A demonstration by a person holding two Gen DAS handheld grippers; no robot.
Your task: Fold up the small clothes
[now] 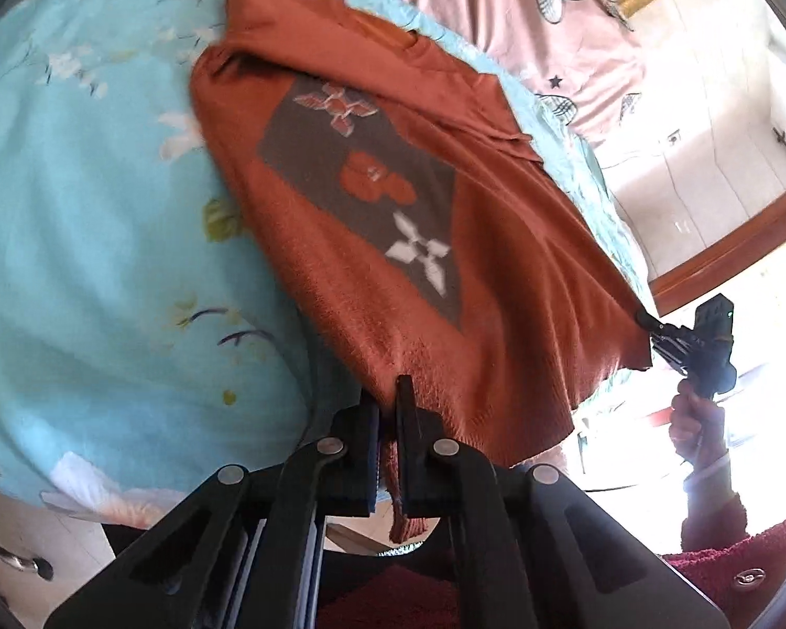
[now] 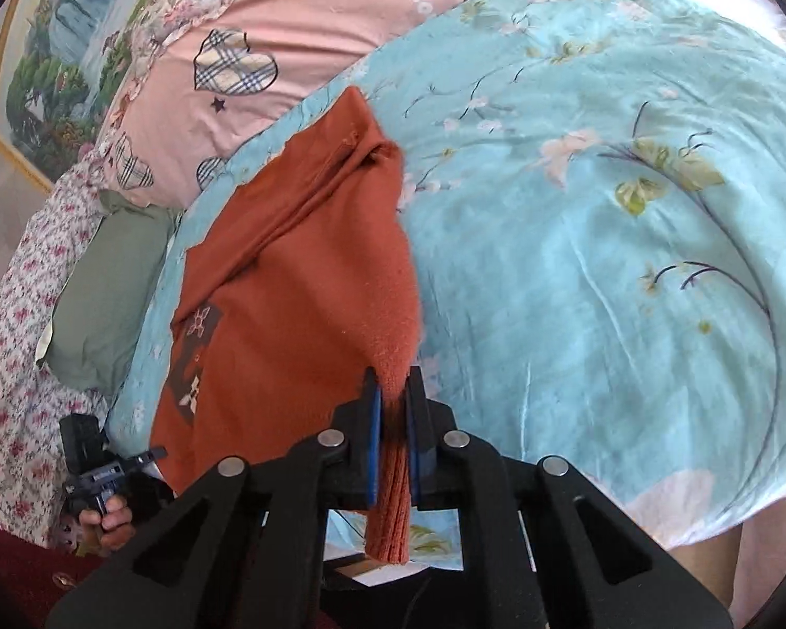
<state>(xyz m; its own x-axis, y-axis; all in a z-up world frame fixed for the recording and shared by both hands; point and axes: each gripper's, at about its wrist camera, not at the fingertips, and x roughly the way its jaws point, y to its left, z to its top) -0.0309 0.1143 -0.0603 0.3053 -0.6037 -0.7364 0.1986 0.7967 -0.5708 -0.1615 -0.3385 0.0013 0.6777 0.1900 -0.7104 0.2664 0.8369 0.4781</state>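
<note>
Left gripper (image 1: 388,393) clenched on hem of rust sweater (image 1: 393,220); right gripper (image 2: 393,388) clenched on opposite hem corner, blue floral bedspread (image 2: 602,262) beyond both.

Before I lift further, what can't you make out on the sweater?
- Left wrist view: far sleeve of the rust sweater, folded under the body.
- Right wrist view: grey patch, foreshortened at the fabric's edge.
- Both views: hem between the left hand-held gripper and right hand-held gripper, sagging below frame.

Both tools — left (image 1: 388,403), right (image 2: 393,398) — clamped.
</note>
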